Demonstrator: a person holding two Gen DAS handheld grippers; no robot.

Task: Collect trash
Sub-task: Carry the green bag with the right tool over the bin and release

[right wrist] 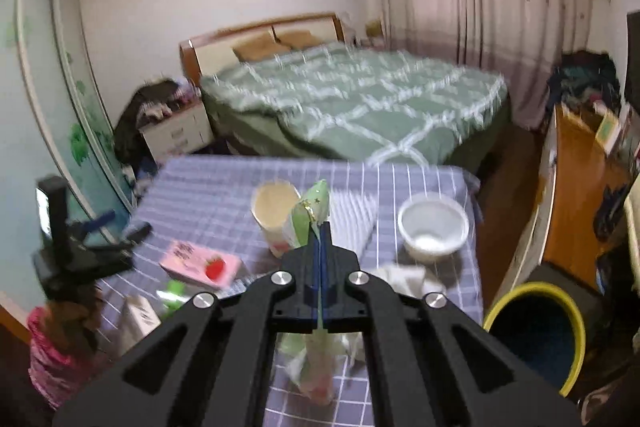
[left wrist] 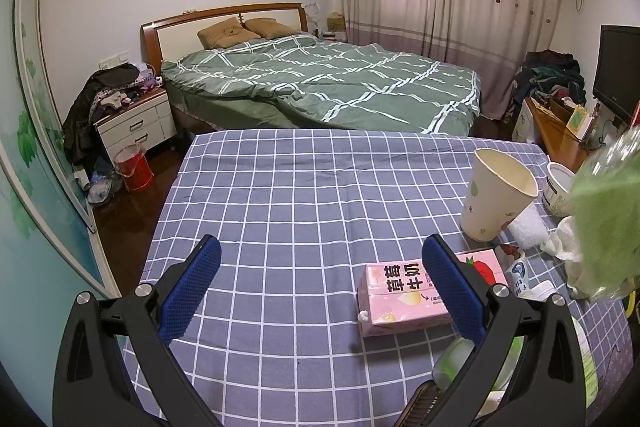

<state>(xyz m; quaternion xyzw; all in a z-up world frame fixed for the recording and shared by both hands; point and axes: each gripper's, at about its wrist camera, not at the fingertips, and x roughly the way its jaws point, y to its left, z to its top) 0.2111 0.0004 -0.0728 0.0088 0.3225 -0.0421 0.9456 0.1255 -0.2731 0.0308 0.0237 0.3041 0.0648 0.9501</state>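
My right gripper is shut on a thin green-and-clear plastic wrapper, which sticks out past the fingertips and hangs down below the jaws, lifted off the table. The same wrapper shows blurred at the right edge of the left wrist view. My left gripper hovers open over the checked tablecloth, nothing between its blue pads. A pink strawberry milk carton lies flat just beyond its right finger. A cream paper cup stands behind the carton, tilted.
A yellow-rimmed bin stands on the floor right of the table. A white bowl, crumpled tissue, bubble wrap and a green bottle lie on the cloth. Behind are a bed and a nightstand.
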